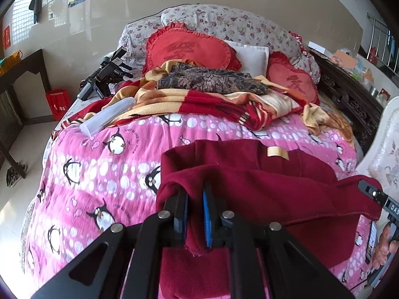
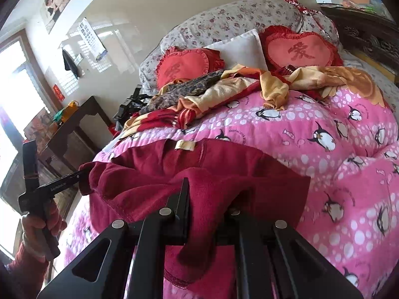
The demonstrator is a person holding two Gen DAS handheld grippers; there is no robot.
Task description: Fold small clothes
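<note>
Left wrist view: the left gripper [image 1: 195, 206] has its fingers [image 1: 207, 214] pinching a fold of a dark red garment [image 1: 261, 182] that lies on a pink penguin quilt [image 1: 99, 164] covering a bed. Right wrist view: the right gripper [image 2: 207, 199] likewise pinches the garment's near edge, cloth draped over its fingers [image 2: 183, 199]. Heart-shaped red cushions [image 1: 192, 49] sit at the bed's far end.

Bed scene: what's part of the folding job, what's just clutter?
In the job:
- dark red garment
- left gripper, shut on it
- right gripper, shut on it

Lying about:
- heart cushions
- striped blanket
- white pillow
- clear plastic tube
- penguin quilt, the work surface
</note>
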